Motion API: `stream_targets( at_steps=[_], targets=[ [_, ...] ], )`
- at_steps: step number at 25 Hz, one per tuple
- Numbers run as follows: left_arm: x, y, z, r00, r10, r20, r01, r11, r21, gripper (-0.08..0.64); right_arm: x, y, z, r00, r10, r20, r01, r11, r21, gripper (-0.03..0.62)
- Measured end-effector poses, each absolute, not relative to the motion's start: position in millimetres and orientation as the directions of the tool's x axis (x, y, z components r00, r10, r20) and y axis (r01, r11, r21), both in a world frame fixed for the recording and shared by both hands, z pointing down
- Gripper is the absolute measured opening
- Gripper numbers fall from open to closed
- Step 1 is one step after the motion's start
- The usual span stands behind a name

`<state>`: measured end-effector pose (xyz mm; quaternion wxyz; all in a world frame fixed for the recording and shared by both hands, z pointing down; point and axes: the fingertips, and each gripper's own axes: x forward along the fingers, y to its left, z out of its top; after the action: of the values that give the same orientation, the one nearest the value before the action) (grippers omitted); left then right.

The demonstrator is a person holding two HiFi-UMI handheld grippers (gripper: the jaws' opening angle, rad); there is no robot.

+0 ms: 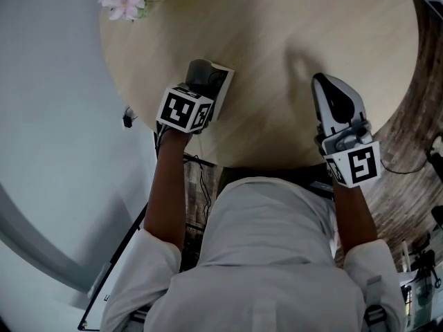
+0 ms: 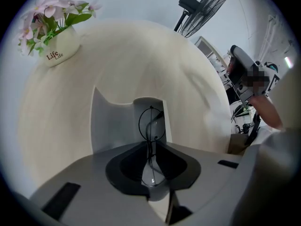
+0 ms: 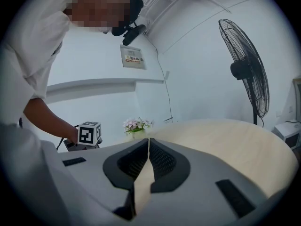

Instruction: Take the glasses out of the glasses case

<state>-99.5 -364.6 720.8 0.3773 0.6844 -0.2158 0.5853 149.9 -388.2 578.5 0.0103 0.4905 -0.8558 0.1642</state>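
Setting: round pale wooden table (image 1: 277, 40) in front of a white wall (image 3: 197, 55); a black pedestal fan (image 3: 244, 69) stands beyond the table, ahead and to the right of the right gripper.
Left gripper (image 2: 150, 147): jaws clamped on the thin black wire-framed round glasses (image 2: 151, 124), held above the near left part of the table.
Glasses: folded and seen edge-on; one lens sits between the jaw pads, the other ring sticks out past the jaw tips.
Pale grey glasses case (image 2: 113, 126): just ahead of the left gripper's jaws, on the table; the outer lens ring shows against it, contact not discernible.
Right gripper (image 3: 147, 142): jaws closed together with nothing between them, over the near right part of the table, well apart from the case.
White pot of pink flowers (image 2: 59, 48): at the far table edge, ahead and to the left of the left gripper.
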Motion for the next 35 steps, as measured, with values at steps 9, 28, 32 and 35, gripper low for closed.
stream_targets(
  at_steps=[9, 28, 32, 35],
  targets=[
    [-99, -367, 716, 0.232, 0.123, 0.965, -0.758, -0.6, 0.258, 0.032, 161, -384, 574, -0.504, -0.848, 0.162, -0.849, 0.453, -0.27, 0.026],
    [-77, -379, 522, 0.312, -0.415, 0.855, -0.842, -0.538, 0.046, 0.026, 198, -358, 470, -0.587, -0.808, -0.047, -0.789, 0.584, -0.19, 0.026],
    [-75, -359, 467, 0.38, -0.528, 0.759, -0.845, -0.531, 0.053, 0.025, 195, -346, 441, -0.598, -0.799, -0.063, -0.786, 0.6, -0.151, 0.026],
    [-75, -352, 427, 0.455, -0.619, 0.64, -0.838, -0.54, 0.073, 0.025, 188, -336, 414, -0.601, -0.794, -0.091, -0.787, 0.608, -0.105, 0.026]
  ],
)
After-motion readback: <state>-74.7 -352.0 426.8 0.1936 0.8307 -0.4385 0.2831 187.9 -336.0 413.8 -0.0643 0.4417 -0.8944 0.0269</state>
